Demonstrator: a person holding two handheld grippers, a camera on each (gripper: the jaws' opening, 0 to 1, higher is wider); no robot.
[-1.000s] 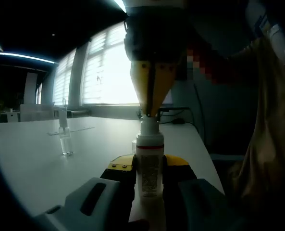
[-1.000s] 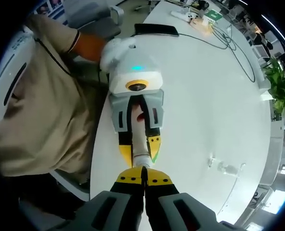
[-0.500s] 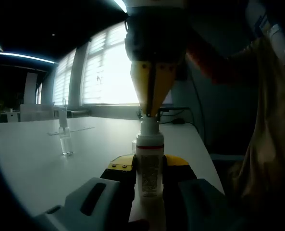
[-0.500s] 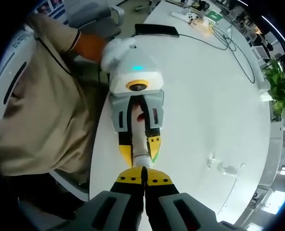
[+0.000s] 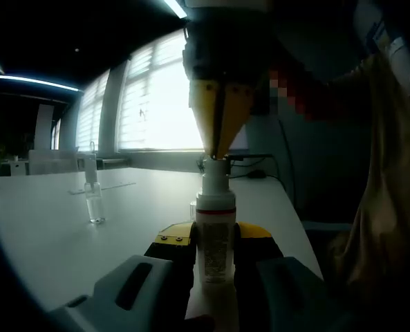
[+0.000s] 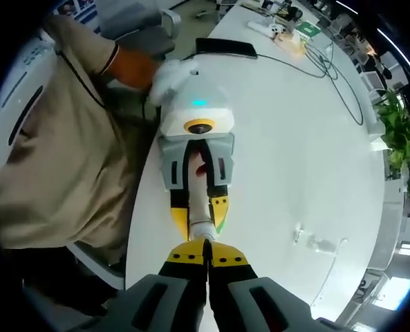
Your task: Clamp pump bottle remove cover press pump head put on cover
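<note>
Left gripper point(image 5: 215, 245) clamps the upright pump bottle point(image 5: 213, 235) on the white table point(image 5: 59, 228); right gripper point(image 5: 218, 149), jaws closed, points down at the pump head point(image 5: 214, 178).

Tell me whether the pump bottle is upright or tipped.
Upright: the pump bottle stands on the white table, clamped between the left gripper's jaws, pump head pointing up.
</note>
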